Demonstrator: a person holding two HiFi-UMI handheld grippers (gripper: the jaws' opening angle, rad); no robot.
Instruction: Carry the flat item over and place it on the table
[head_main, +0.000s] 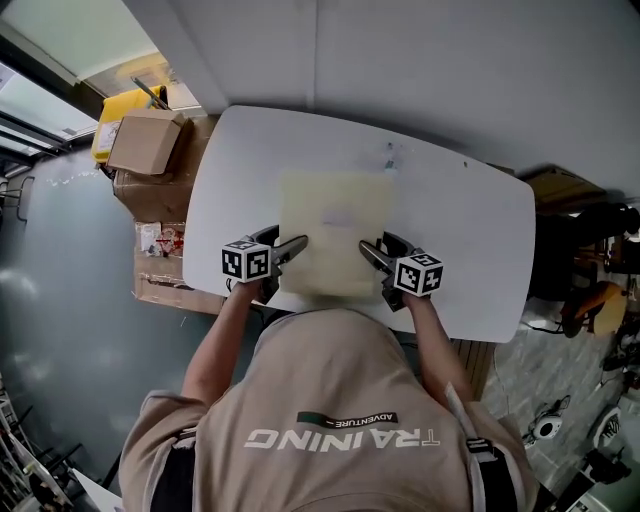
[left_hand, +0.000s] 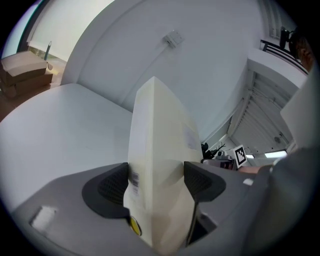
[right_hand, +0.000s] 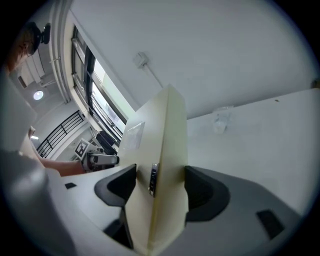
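a: what does the flat thing look like?

b: it's a pale cream flat square packet (head_main: 335, 232), smooth and matt, with a faint paler rectangular label (head_main: 338, 217) near the middle of its upper face. in the left gripper view the packet (left_hand: 161, 135) shows edge-on. it is thin at the rim and a little fuller behind, with a small barcode sticker (left_hand: 134, 177) and part of a round yellow sticker (left_hand: 135, 226) near the gripped end.

a: where is it?

b: over the near middle of the white rounded table (head_main: 480, 230), lying level, its near edge close to the table's near edge. whether it rests on the top or sits just clear of it, i can't tell from these angles.

a: and the grippers?

b: the left gripper (head_main: 295, 247) has the packet's left edge, towards the near corner. in its own view the left gripper (left_hand: 156, 182) has both dark textured pads (left_hand: 112, 187) pressed on the packet's two faces, closed down to its thickness. the right gripper (head_main: 372, 252) takes the opposite edge. in its view the right gripper (right_hand: 161, 187) is clamped the same way on the packet (right_hand: 162, 135), one jaw on each face.

a: anything else nearby?

b: a brown cardboard box (head_main: 145, 140) sits on other cartons off the table's far left end, with a yellow container (head_main: 112, 120) behind it.
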